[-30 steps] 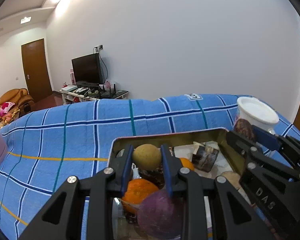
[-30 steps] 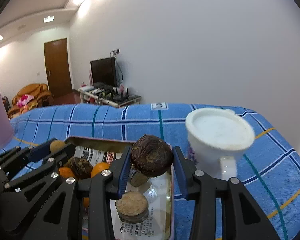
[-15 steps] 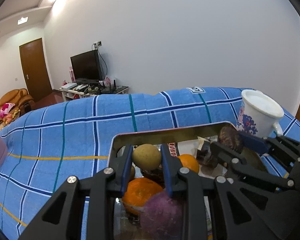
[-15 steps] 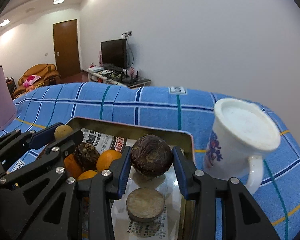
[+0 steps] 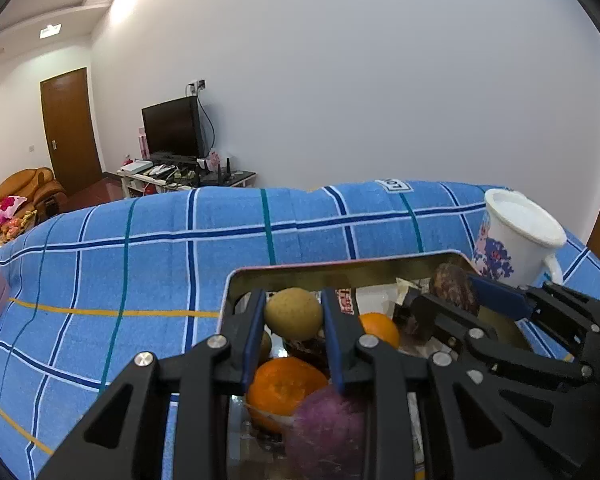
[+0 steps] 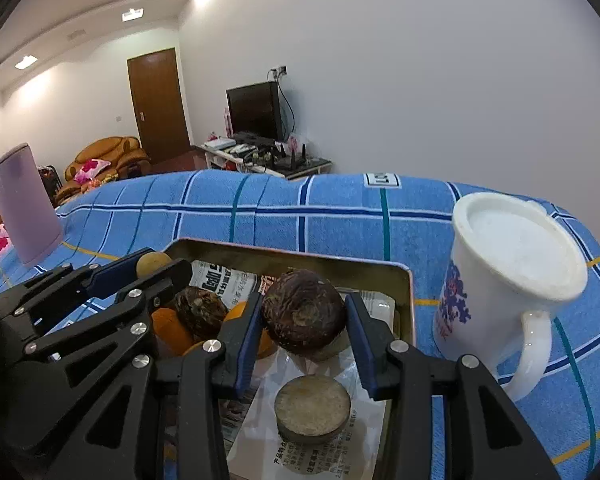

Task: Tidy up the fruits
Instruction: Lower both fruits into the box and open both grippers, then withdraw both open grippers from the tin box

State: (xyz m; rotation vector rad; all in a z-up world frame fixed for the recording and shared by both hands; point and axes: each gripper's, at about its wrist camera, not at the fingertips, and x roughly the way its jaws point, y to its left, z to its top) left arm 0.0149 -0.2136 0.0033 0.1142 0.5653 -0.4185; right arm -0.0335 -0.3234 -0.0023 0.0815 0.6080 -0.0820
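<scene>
My left gripper (image 5: 293, 316) is shut on a small yellow-green fruit (image 5: 293, 313) and holds it over the metal tray (image 5: 340, 268). Below it lie an orange (image 5: 282, 392), a smaller orange (image 5: 379, 330) and a purple fruit (image 5: 328, 432). My right gripper (image 6: 303, 318) is shut on a dark brown wrinkled fruit (image 6: 303, 316) above the tray's (image 6: 300, 258) right half. Under it sits a round tan puck (image 6: 313, 408). Another dark brown fruit (image 6: 201, 312) and oranges (image 6: 170, 330) lie at the left. The left gripper (image 6: 152, 266) shows there too.
A white mug (image 6: 512, 280) with a blue pattern stands right of the tray, close to my right gripper; it also shows in the left wrist view (image 5: 516, 236). A lilac cup (image 6: 24, 216) stands far left. Printed paper (image 6: 220, 280) lines the tray. A blue checked cloth (image 5: 140, 260) covers the table.
Both grippers have come lower and closer over the tray, each still holding its fruit. The right gripper has moved toward the tray's inside, away from the mug's top.
</scene>
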